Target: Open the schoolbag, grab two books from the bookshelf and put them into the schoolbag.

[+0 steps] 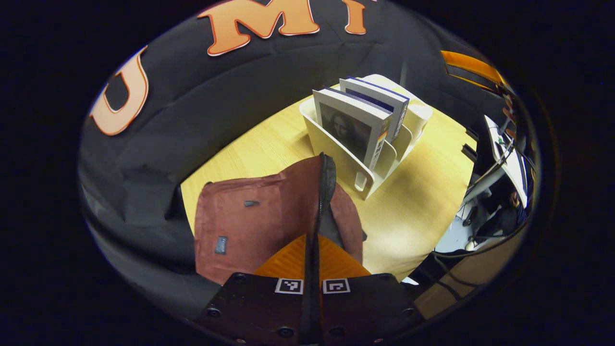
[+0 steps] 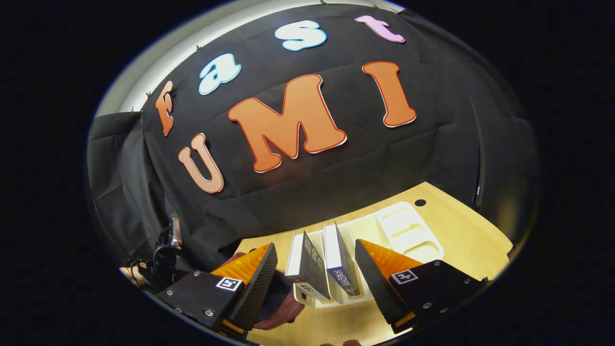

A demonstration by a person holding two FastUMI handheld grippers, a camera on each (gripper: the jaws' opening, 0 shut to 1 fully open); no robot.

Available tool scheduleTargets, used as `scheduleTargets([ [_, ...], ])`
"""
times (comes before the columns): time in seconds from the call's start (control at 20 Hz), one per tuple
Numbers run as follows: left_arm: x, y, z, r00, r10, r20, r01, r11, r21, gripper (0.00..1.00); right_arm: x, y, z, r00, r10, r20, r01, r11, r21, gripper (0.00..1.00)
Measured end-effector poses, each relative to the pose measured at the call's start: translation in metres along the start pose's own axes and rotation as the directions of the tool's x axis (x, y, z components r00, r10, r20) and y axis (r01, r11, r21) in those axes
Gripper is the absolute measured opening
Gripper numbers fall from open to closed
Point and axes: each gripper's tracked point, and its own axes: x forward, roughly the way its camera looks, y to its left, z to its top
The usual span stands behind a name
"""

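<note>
The schoolbag (image 1: pixel 269 216) is a reddish-brown soft bag lying on the desk (image 1: pixel 423 192) near its front edge, just beside the white bookshelf (image 1: pixel 358 158). The left gripper (image 1: pixel 312 283) is clenched on the bag's dark edge strip (image 1: pixel 325 182), which runs up between its fingers. The fabric looks limp and light; it will sag unless held up, so this edge is the sound place to grip.

Two books (image 2: pixel 322 264) stand upright in adjacent slots of the bookshelf. They appear stiff, moderately light and smooth-covered; the exposed top of the spine is the best hold. The right gripper (image 2: pixel 317 278) is spread wide, released, poised over both books.

The desk is pale wood grain, backed by the booth's black cloth wall (image 2: pixel 336 182).
</note>
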Motion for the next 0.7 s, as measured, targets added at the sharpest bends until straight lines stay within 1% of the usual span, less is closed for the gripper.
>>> scheduleTargets([
  [0.1, -0.009, 0.021, 0.007, 1.000, 0.001, 0.025, -0.002, 0.999, 0.040, 0.01, 0.004, 0.015, -0.001, 1.000, -0.005, -0.010, 0.005, 1.000, 0.003, 0.96],
  [0.2, -0.014, 0.035, 0.013, 0.999, -0.008, 0.050, 0.006, 0.999, 0.048, 0.01, 0.009, 0.024, -0.002, 1.000, -0.015, -0.028, 0.014, 1.000, -0.008, 0.96],
  [0.35, -0.017, 0.049, 0.013, 0.997, -0.021, 0.072, 0.019, 0.999, 0.037, 0.01, 0.021, 0.037, -0.006, 0.995, -0.030, -0.094, 0.027, 0.999, -0.030, 0.96],
  [0.45, -0.014, 0.053, 0.011, 0.996, -0.043, 0.081, 0.042, 0.999, 0.011, 0.00, 0.033, 0.044, -0.006, 0.988, -0.043, -0.148, 0.031, 0.996, -0.080, 0.96],
  [0.55, -0.013, 0.059, 0.009, 0.995, -0.052, 0.090, 0.054, 0.998, -0.012, 0.01, 0.048, 0.055, -0.005, 0.974, -0.056, -0.218, 0.023, 0.988, -0.151, 0.96],
  [0.6, -0.012, 0.062, 0.008, 0.994, -0.054, 0.093, 0.056, 0.998, -0.018, 0.01, 0.055, 0.067, -0.007, 0.963, -0.025, -0.269, -0.016, 0.989, -0.148, 0.96],
  [0.65, -0.009, 0.065, 0.006, 0.994, -0.054, 0.097, 0.057, 0.998, -0.024, 0.01, 0.064, 0.081, -0.008, 0.948, 0.016, -0.317, -0.057, 0.991, -0.121, 0.96],
  [0.7, -0.007, 0.068, 0.006, 0.994, -0.055, 0.099, 0.058, 0.998, -0.031, 0.01, 0.071, 0.090, -0.011, 0.929, 0.037, -0.369, -0.078, 0.992, -0.098, 0.96],
])
